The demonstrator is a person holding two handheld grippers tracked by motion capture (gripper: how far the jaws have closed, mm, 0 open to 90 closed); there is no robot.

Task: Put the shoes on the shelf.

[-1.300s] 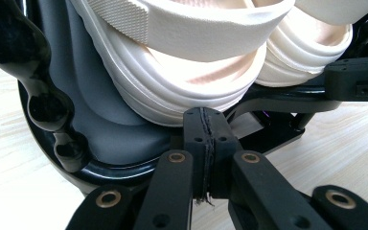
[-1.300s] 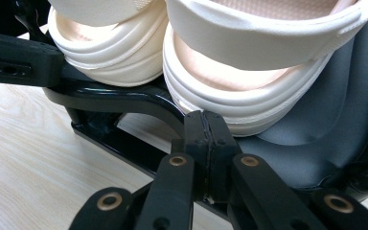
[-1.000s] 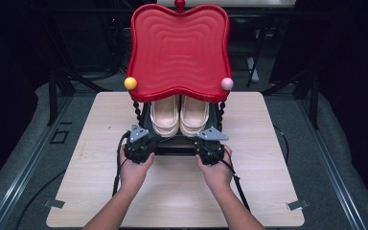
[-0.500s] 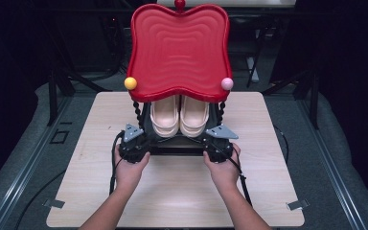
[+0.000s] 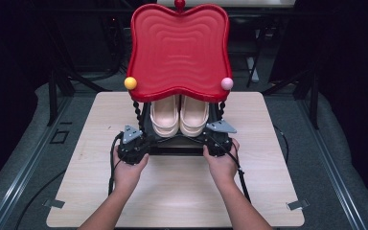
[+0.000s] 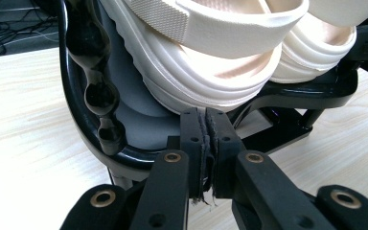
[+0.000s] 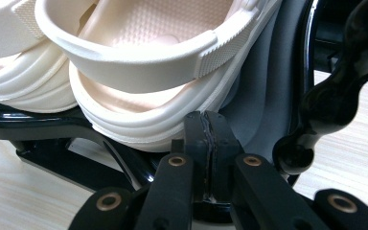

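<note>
From the high view, your left gripper (image 5: 135, 143) and right gripper (image 5: 216, 140) sit at the two front corners of the black rack (image 5: 177, 143), with the pair of cream sandals (image 5: 179, 116) between them, under the red tray (image 5: 179, 48). In the left gripper view, your jaws are pressed together with nothing between them; the left sandal (image 6: 206, 67) is just above and beyond the tips. In the right gripper view, the jaws are together too and empty, and the right sandal (image 7: 158, 72) lies just over the tips, on the rack.
</note>
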